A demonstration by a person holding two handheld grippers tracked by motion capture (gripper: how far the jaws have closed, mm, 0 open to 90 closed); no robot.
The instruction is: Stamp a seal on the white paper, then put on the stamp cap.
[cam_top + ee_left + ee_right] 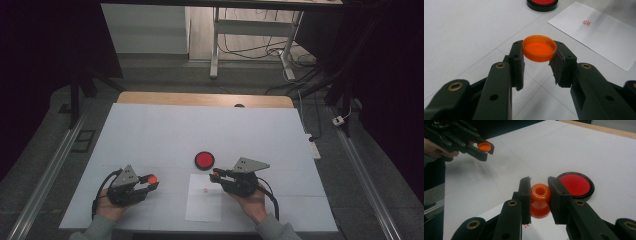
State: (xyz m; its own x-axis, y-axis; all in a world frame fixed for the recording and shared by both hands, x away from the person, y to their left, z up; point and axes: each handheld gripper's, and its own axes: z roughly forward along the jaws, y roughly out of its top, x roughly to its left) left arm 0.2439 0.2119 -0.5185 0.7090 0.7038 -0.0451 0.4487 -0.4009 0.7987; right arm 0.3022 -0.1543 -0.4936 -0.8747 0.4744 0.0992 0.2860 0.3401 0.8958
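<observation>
My left gripper is shut on a shallow orange cap, held open side up a little above the white table at the front left. The cap and that gripper appear far off in the right gripper view. My right gripper is shut on an orange spool-shaped stamp, pinched at its upper part. It hovers over the top of a white paper sheet. A round red ink pad in a black rim lies uncovered just beyond the sheet, close to the right gripper.
The sheet carries a small red dotted stamp mark. The white table cover stretches bare toward the far wooden edge. Floor rails, cables and a desk frame lie beyond the table.
</observation>
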